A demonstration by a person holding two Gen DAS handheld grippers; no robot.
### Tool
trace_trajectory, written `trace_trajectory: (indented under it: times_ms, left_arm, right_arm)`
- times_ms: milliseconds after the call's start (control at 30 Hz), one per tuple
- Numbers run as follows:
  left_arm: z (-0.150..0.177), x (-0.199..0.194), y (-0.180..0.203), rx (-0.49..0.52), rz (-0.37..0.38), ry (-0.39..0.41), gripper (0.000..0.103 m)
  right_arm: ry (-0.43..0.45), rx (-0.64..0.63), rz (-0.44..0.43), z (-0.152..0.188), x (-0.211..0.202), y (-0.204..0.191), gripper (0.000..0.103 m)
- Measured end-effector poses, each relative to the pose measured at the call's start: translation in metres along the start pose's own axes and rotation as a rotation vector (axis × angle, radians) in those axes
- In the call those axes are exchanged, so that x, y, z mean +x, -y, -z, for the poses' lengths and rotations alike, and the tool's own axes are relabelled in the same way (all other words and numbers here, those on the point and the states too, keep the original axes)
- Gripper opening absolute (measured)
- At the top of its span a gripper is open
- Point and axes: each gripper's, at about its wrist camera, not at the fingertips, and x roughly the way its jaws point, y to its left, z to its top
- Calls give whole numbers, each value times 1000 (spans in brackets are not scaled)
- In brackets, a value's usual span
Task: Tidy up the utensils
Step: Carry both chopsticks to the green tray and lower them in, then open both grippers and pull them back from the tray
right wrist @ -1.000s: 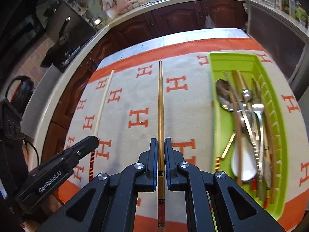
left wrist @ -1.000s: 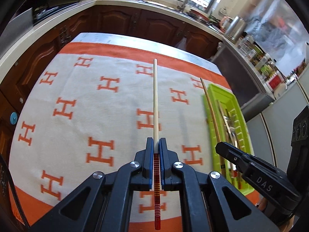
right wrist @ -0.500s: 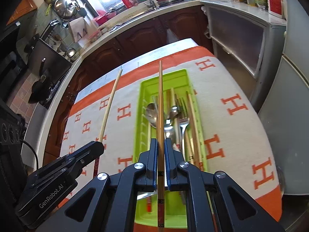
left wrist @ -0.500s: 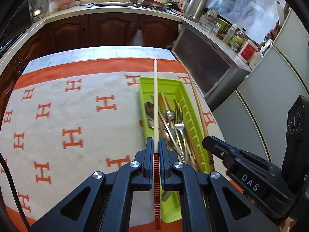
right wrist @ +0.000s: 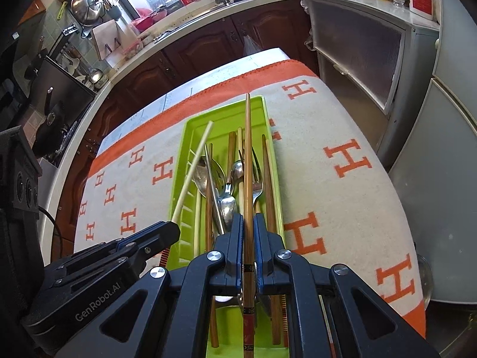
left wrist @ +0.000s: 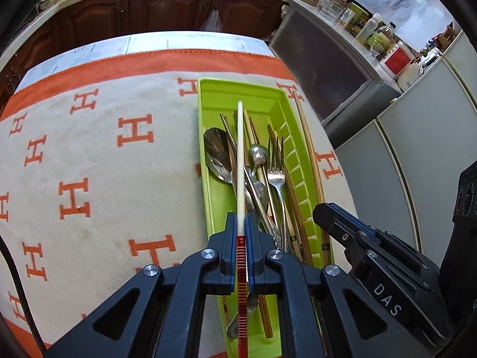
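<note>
1. My left hand-held gripper (left wrist: pixel 242 223) is clenched on a pale chopstick (left wrist: pixel 240 161) with a red-striped butt. In the left wrist view the stick runs straight up the middle of the frame, directly over the green tray (left wrist: pixel 205 137).
2. My right hand-held gripper (right wrist: pixel 246 226) is clenched on a brown chopstick (right wrist: pixel 247 155) with a patterned red butt. In the right wrist view it also points up the frame centre, its tip over the green tray's (right wrist: pixel 182 155) far end.
3. The relation that matters: the tray lies beneath and ahead of both grippers, and its long axis runs nearly parallel to both sticks. I judge neither needs much turning before release.
4. The left wrist view suggests the brown stick tracks the tray's right rim, so I judge the left stick better centred.
5. The tray sits on the orange-and-cream cloth (left wrist: pixel 98 161) covering the tabletop, already holding spoons, a fork (left wrist: pixel 275 176) and other chopsticks lying lengthwise, partly crossed.
6. The sticks may land across that pile.
</note>
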Motion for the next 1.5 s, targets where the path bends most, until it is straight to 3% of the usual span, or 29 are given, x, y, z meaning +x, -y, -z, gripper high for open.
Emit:
trace_trajectory:
  times_ms: [267,467,567,733,1033,1267,1500]
  left_arm:
    - [1,10,7,19,14,-25,5]
    - [1,3,5,28,-11,0,19]
    - [1,-2,2,25,-23,10,29]
    - [4,-14,-8,15,-82,60,66]
    - [19,-31,-25,16,-171,109,98]
    - [36,-36,-40,3,-192,70,102]
    - [59,-60,-56,-21,-235,99,102]
  right_arm:
    - [-40,-24,9,2,15,-3,7]
    - [-50,-28,5,1,17,-5,11]
    - [-47,-25,4,2,16,-5,13]
    - [-50,-18,6,4,14,-4,15]
    - [-55,-30,7,14,9,-8,20]
    - [-43,-39,19,31,0,-14,34]
    - [-43,-85,6,51,-17,-36,35]
